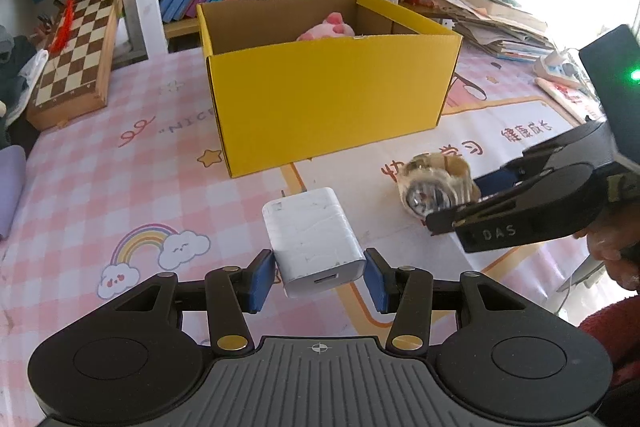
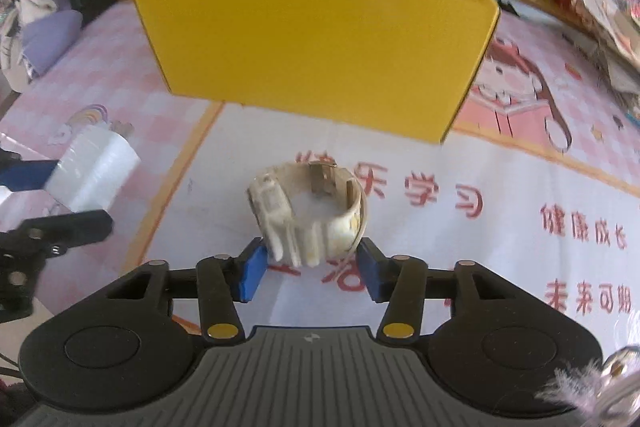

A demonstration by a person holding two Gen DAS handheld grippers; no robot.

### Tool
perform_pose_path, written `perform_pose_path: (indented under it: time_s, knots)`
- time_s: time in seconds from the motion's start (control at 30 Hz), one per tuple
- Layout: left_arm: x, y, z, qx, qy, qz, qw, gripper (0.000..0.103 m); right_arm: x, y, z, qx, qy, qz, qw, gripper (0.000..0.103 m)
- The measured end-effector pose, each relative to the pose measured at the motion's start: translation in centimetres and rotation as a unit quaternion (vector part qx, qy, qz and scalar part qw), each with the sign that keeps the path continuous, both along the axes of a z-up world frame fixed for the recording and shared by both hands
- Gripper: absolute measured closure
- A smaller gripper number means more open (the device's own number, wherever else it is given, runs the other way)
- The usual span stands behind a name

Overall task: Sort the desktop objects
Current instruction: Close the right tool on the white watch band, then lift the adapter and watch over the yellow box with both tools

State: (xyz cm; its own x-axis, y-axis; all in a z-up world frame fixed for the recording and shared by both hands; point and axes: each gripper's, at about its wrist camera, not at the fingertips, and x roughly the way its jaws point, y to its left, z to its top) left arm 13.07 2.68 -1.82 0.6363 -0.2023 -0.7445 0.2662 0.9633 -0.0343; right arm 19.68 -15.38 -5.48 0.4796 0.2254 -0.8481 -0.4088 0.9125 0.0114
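Done: 1 pink plush point(image 1: 326, 29) lies in the yellow box point(image 1: 328, 99), upper centre.
Left gripper point(image 1: 320, 275): I clamp the white charger point(image 1: 316, 239).
Right gripper point(image 2: 310, 267): my pads bracket the watch point(image 2: 308, 215); grip unclear.
Left: both items still go in, I judge.

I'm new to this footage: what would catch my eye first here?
The bright yellow box dominates mid-desk, a pink plush toy peeking out. In front, the left gripper clamps a white charger, and the right gripper straddles a cream wristwatch.
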Motion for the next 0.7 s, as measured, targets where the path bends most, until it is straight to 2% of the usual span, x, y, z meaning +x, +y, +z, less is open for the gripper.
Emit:
perform_pose_path:
  time_s: [0.07, 0.13, 0.23, 0.4, 0.5, 0.7]
  knots:
    - [0.0, 0.1, -0.1, 0.0, 0.001, -0.001, 1.0, 0.056, 0.2, 0.1, 0.0, 0.001, -0.001, -0.003, 1.0, 0.029]
    - [0.1, 0.1, -0.1, 0.0, 0.003, -0.003, 1.0, 0.056, 0.4, 0.2, 0.0, 0.003, -0.002, -0.004, 1.0, 0.019]
    - [0.1, 0.1, -0.2, 0.0, 0.005, -0.005, 1.0, 0.056, 0.8, 0.8, -0.4, -0.006, 0.004, 0.003, 1.0, 0.017]
    - [0.3, 0.0, -0.3, 0.001, 0.008, -0.005, 1.0, 0.056, 1.7, 0.9, -1.1, -0.003, 0.014, -0.003, 1.0, 0.018]
    - [0.4, 0.1, -0.4, -0.001, 0.01, -0.003, 0.9999, 0.056, 1.6, 1.0, -0.7, 0.0, 0.007, 0.009, 1.0, 0.036]
    - [0.5, 0.1, 0.2, -0.007, 0.004, -0.006, 0.9999, 0.056, 1.3, 0.9, -0.2, 0.004, 0.011, 0.024, 1.0, 0.041]
